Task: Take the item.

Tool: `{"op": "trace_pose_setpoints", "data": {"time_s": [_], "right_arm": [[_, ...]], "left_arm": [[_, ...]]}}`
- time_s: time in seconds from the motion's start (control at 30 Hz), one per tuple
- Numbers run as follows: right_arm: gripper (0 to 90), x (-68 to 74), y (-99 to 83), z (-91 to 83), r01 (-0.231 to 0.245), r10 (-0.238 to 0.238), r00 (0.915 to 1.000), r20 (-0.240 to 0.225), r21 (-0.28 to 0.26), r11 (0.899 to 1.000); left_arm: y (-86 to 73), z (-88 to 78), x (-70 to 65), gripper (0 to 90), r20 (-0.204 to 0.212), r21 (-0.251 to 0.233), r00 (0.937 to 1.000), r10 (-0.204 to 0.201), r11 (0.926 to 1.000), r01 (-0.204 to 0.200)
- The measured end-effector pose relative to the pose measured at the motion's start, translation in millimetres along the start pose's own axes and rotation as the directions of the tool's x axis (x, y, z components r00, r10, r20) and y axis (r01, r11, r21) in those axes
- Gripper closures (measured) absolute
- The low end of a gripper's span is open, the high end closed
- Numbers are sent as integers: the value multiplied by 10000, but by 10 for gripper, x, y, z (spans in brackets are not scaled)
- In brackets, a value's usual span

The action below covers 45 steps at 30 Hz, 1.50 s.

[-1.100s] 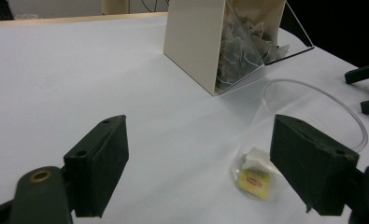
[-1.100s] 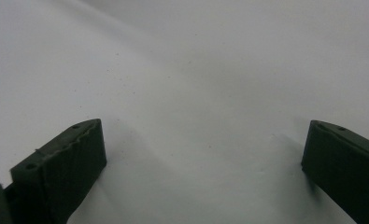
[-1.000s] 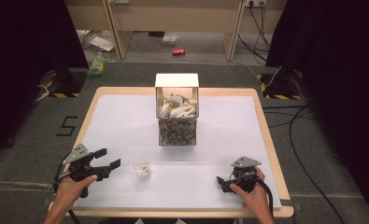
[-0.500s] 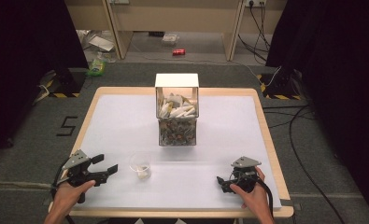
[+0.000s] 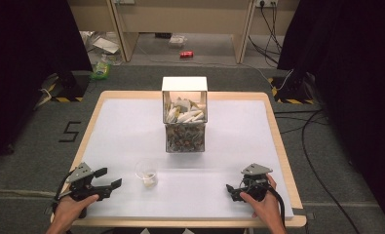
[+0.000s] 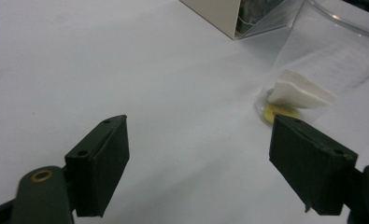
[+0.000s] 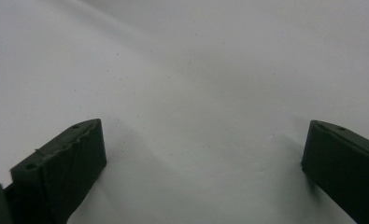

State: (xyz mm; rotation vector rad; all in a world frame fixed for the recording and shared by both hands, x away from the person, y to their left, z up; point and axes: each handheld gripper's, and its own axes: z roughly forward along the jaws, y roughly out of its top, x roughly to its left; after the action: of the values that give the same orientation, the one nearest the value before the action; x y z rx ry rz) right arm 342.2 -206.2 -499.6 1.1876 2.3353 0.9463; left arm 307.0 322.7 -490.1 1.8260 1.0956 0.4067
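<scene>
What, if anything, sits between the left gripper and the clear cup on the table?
Nothing visible does. The left gripper is open, and bare white table separates it from the clear cup, which holds a white packet.

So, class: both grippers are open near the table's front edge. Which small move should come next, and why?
Probably ease the left gripper forward to the clear cup: its jaws are open, the cup stands just ahead with a white packet inside, and the right gripper is farther off.
</scene>
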Motion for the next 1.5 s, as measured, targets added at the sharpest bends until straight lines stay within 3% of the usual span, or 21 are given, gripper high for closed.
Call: {"op": "trace_pose_setpoints", "data": {"time_s": [0.23,0.5,0.87,1.17,1.5], "right_arm": [[4,0,0,0,-1,1,10000,0,-1,10000],[4,0,0,0,2,-2,10000,0,1,10000],[4,0,0,0,-4,4,10000,-4,3,10000],[4,0,0,0,-2,2,10000,-3,0,10000],[4,0,0,0,-2,2,10000,-1,-3,10000]], "left_arm": [[-75,-14,-19,198,-67,496,9997,238,9985,-234],[-168,-27,-40,201,-112,792,9997,220,9966,-210],[-252,-20,-160,202,-357,1119,9962,799,9908,-755],[-330,-41,-219,197,-774,962,9890,1262,9883,-1186],[-398,-92,-249,196,-930,707,9892,1135,9917,-1072]]}}
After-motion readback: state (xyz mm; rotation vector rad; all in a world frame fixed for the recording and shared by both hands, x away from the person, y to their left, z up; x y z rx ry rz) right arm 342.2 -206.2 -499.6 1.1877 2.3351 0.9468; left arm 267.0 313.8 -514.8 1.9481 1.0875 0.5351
